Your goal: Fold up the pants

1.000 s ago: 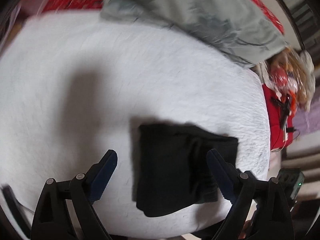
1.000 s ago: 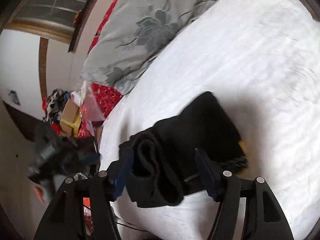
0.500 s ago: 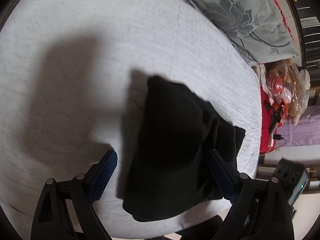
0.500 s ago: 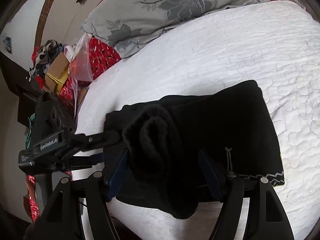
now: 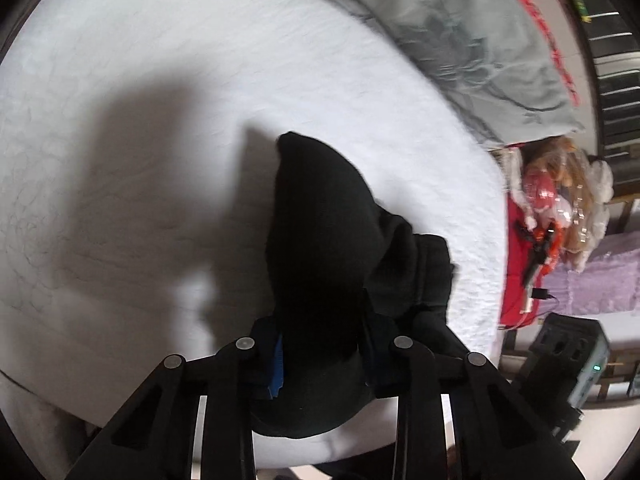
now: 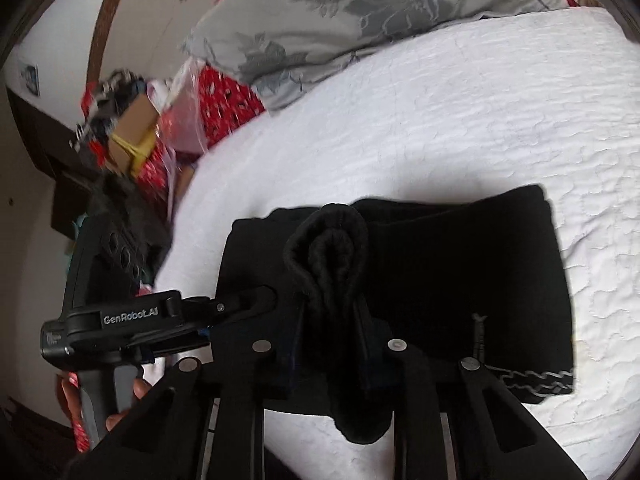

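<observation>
The black pants (image 5: 320,240) lie folded in a thick bundle on the white quilted bed (image 5: 160,80), near its edge. My left gripper (image 5: 322,360) is shut on the near end of the bundle. In the right wrist view the pants (image 6: 460,264) spread to the right, with a rolled waistband end (image 6: 332,256) bunched up. My right gripper (image 6: 328,356) is shut on that rolled end. The left gripper (image 6: 224,312) shows in the right wrist view at the left, clamped on the pants' left edge.
A grey flowered pillow (image 6: 360,12) lies at the head of the bed. Red bedding, a cardboard box (image 6: 132,140) and plastic bags pile up beside the bed. A doll in plastic wrap (image 5: 560,192) and red fabric sit off the bed's edge in the left wrist view.
Both grippers were open around the folded pants and have now closed on them. The left gripper moved in over the bundle's near end.
</observation>
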The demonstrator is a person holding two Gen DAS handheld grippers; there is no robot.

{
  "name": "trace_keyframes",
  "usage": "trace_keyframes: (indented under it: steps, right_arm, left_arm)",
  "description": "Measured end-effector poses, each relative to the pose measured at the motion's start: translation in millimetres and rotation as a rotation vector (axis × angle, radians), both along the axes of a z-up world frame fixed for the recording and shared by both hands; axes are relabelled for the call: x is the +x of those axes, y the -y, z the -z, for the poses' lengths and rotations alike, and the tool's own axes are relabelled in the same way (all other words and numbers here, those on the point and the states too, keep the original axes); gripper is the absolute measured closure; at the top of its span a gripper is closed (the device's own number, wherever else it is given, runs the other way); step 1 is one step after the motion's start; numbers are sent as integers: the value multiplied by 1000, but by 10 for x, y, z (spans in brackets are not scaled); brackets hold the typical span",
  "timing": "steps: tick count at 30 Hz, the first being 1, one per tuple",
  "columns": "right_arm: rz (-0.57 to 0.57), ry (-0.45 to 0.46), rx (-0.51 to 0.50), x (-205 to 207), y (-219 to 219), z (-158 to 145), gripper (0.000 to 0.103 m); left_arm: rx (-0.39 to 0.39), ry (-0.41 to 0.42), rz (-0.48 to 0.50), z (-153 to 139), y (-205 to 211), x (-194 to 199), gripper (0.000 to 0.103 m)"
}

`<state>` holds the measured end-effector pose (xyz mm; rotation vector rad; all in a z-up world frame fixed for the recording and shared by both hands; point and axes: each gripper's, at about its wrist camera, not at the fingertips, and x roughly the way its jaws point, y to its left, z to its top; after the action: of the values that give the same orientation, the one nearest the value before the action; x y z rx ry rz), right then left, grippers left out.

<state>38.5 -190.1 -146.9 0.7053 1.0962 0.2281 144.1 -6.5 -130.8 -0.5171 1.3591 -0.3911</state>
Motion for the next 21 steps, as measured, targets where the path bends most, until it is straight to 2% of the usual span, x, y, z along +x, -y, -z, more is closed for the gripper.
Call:
trace_keyframes:
  steps: [2, 3, 6, 8, 10, 12, 15, 16, 18, 19, 20, 21]
  right_arm:
    - [24, 20, 17, -43, 129, -93, 81]
    - [39, 34, 25, -75, 218, -149, 81]
    - [74, 42, 10, -135, 449, -199, 81]
    - [87, 10, -13, -143, 534, -109, 81]
    - [88, -14, -69, -154, 563, 12, 81]
    - [92, -36, -112, -177, 587, 141, 80]
    - [99, -44, -88, -222, 659, 231, 79]
    - [93, -37, -73, -232, 675, 213, 75]
    - [76, -31, -26, -237, 727, 173, 74]
    - [81, -25, -5, -244, 755, 149, 71]
    - [89, -13, 23, -250, 792, 128, 64]
    - [108, 3, 48, -257, 847, 94, 60]
  left_arm:
    - [-18, 27, 23, -144, 141, -37, 75]
    - [-1, 47, 47, -192, 264, -47, 74]
    - [80, 56, 94, -113, 555, -73, 71]
    - [150, 52, 110, -18, 709, -83, 65]
    - [231, 37, 124, 117, 891, -85, 44]
    - [298, 41, 142, 212, 1019, -98, 35]
    - [263, 45, 137, 142, 1054, -152, 33]
    - [230, 34, 128, 105, 990, -168, 33]
    - [146, 44, 103, 0, 804, -211, 33]
    - [129, 55, 86, -52, 727, -197, 32]
    - [115, 75, 59, -113, 647, -198, 30]
    - [118, 90, 34, -148, 584, -172, 24]
